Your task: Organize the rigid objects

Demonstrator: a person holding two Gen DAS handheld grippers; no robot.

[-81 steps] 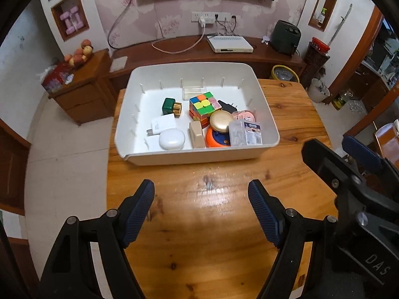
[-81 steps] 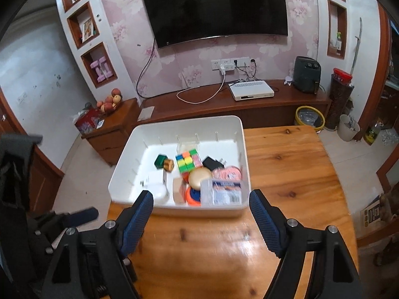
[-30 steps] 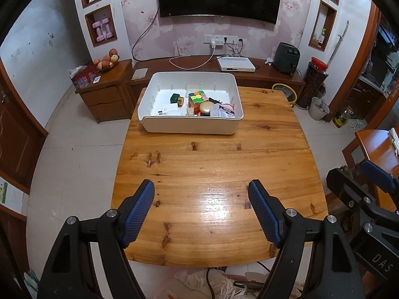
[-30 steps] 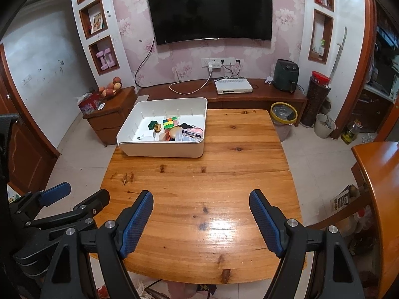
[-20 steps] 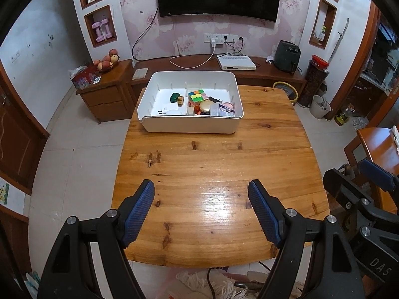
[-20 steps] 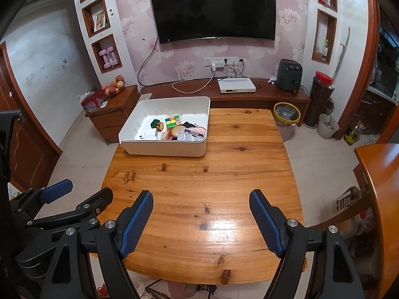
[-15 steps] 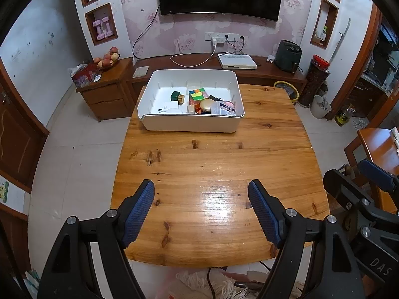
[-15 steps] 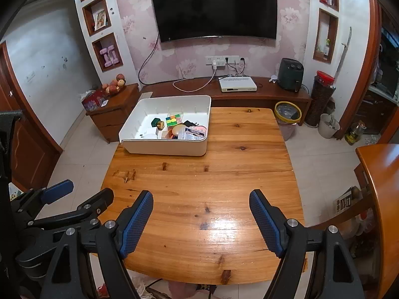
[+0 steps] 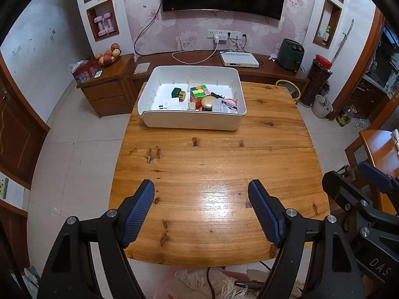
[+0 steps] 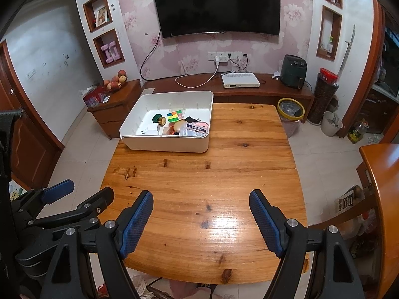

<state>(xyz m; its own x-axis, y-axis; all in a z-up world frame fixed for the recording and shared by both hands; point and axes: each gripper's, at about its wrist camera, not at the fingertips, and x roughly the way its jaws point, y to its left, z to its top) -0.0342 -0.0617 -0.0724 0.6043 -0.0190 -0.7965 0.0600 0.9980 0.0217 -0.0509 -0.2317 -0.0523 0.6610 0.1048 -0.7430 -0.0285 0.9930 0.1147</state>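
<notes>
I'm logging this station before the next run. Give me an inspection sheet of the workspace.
Surface: wooden table, glossy, knots, bare near the grippers.
Job's things: white bin at the far left of the table holds a Rubik's cube, green box, gold round tin, clear plastic case, white charger.
Clutter: nothing seen on the table outside the bin.
Grippers: left gripper and right gripper open, empty.
Cables: white cable on the TV bench.
Surroundings: TV, yellow-rimmed waste bin.
</notes>
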